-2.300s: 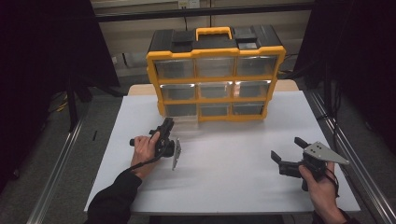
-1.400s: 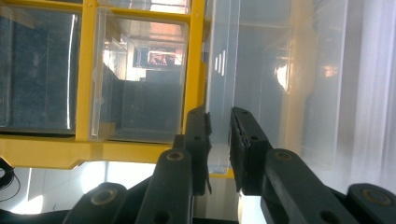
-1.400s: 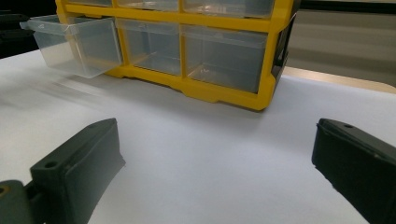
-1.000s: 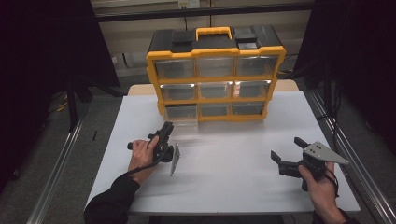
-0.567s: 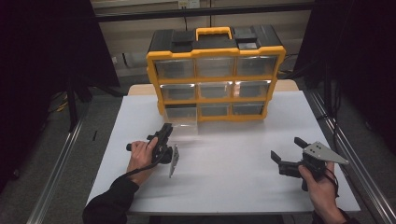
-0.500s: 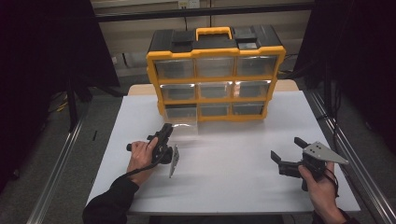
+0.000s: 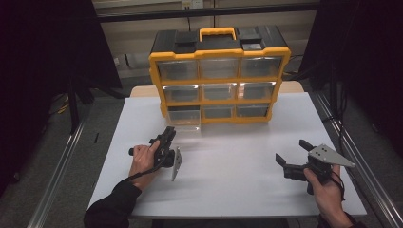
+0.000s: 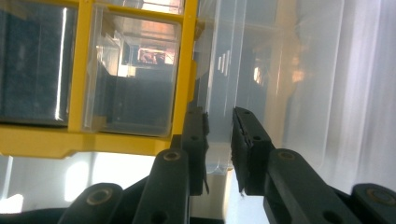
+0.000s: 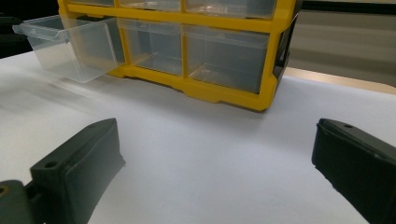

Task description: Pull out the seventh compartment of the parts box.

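A yellow and black organiser (image 7: 218, 47) with clear drawers stands at the back of the white table (image 7: 237, 190). Its bottom-left drawer (image 7: 184, 118) is pulled partway out. My left gripper (image 7: 168, 133) reaches to that drawer's front. In the left gripper view the jaws (image 8: 219, 126) stand close together with the drawer's clear front lip (image 8: 219, 93) between them, and they have just eased apart slightly. My right gripper (image 7: 291, 151) rests open at the table's right front, its jaws (image 9: 217, 128) wide apart with nothing between them. From there the pulled-out drawer (image 9: 70, 46) looks empty.
The organiser's yellow frame (image 9: 224, 93) sits on the table's far half. Metal rails (image 7: 57, 175) run along both sides of the table. Dark curtains hang left and right.
Since the oldest frame the left hand has drawn back slightly toward the person, and the bottom-left drawer has come out. In the last second neither hand has moved.
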`<state>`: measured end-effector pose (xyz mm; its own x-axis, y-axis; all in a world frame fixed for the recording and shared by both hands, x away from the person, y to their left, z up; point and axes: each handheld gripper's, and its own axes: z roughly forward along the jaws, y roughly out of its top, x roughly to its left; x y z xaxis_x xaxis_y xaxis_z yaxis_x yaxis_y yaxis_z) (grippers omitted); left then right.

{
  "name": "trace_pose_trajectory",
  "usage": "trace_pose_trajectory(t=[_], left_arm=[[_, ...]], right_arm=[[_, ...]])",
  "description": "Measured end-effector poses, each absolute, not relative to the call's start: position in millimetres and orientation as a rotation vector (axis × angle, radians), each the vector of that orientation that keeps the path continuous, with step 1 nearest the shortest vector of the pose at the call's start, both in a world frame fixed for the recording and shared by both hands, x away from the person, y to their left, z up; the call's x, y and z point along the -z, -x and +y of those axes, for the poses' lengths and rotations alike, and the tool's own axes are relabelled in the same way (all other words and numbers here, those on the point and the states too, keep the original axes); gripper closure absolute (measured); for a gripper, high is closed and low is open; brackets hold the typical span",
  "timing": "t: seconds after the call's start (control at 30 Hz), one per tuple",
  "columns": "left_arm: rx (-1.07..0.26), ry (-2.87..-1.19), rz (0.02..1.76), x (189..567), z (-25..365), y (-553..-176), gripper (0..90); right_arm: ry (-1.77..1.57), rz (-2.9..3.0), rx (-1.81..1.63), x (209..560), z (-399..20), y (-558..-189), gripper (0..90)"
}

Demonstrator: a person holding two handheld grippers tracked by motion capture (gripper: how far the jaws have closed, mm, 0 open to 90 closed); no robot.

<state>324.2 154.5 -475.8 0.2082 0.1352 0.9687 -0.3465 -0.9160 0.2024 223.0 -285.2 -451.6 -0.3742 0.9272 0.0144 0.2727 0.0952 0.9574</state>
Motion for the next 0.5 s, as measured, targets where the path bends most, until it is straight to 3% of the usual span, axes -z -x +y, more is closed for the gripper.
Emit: trace_pose_trajectory(t=[0.03, 0.1, 0.3, 0.5], left_arm=[[-1.802, -2.127, -0.198, 473.1, 153.9, -322.5, 75.2], [-1.715, -2.086, -0.132, 477.3, 152.0, -325.5, 72.1], [-1.713, -2.113, -0.102, 476.0, 152.0, -327.2, 59.3], [-1.707, -2.054, -0.032, 474.9, 151.1, -328.9, 31.7]], right_arm=[[-1.183, 1.735, -1.302, 451.6, -284.9, -222.9, 0.9], [-1.18, 1.737, -1.301, 451.6, -284.8, -222.9, 0.9], [-1.18, 1.737, -1.301, 452.0, -285.0, -223.6, 0.9], [-1.178, 1.74, -1.297, 452.1, -285.0, -223.6, 0.9]])
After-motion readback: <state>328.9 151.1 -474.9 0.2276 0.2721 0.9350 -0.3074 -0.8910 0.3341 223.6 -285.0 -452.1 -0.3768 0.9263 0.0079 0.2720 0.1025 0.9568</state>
